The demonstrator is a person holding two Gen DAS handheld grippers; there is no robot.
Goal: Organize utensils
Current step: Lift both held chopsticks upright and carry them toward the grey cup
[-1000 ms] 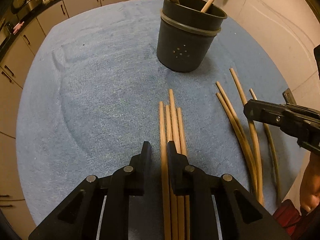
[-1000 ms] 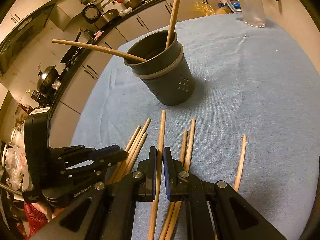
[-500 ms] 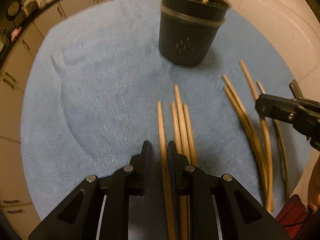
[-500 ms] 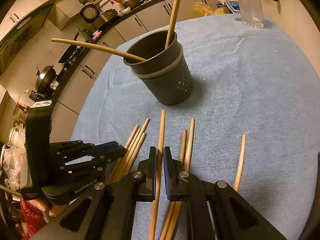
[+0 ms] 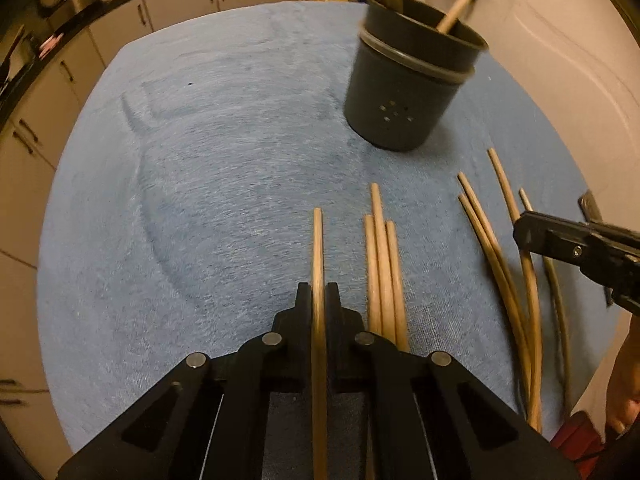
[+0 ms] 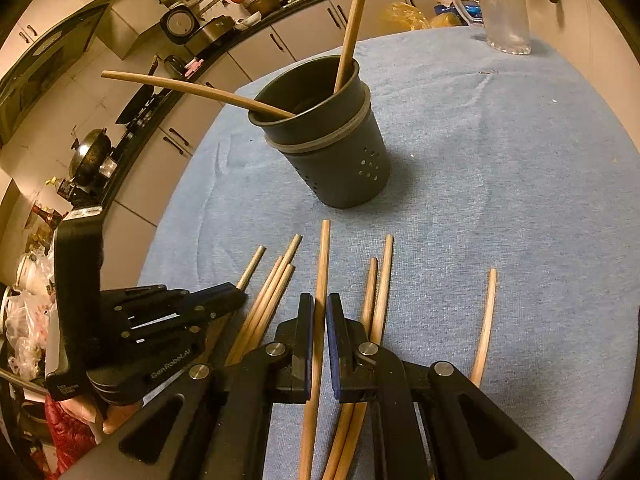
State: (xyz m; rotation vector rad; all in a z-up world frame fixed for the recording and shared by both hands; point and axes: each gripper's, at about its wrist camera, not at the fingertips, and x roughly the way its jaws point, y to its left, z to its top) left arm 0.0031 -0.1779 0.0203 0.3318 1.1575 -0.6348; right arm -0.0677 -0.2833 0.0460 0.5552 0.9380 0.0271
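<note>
A dark grey utensil cup (image 5: 404,92) (image 6: 328,148) stands on the blue cloth with two wooden chopsticks leaning in it. My left gripper (image 5: 318,292) is shut on one wooden chopstick (image 5: 317,248), held apart from three chopsticks (image 5: 382,264) lying to its right. My right gripper (image 6: 319,304) is shut on another wooden chopstick (image 6: 322,264). Several more chopsticks (image 6: 378,292) lie on the cloth beside it. The left gripper (image 6: 236,296) shows at the left of the right wrist view, the right gripper (image 5: 524,228) at the right of the left wrist view.
A blue cloth (image 5: 224,168) covers the round table. A clear plastic jug (image 6: 504,4) stands at its far edge. Kitchen cabinets and a counter with pots (image 6: 92,152) run behind on the left. A wall is close on the right.
My left gripper has closed on one chopstick and moved it left, away from the other three. The cup now sits further right in the left wrist view. The right gripper has barely moved.
</note>
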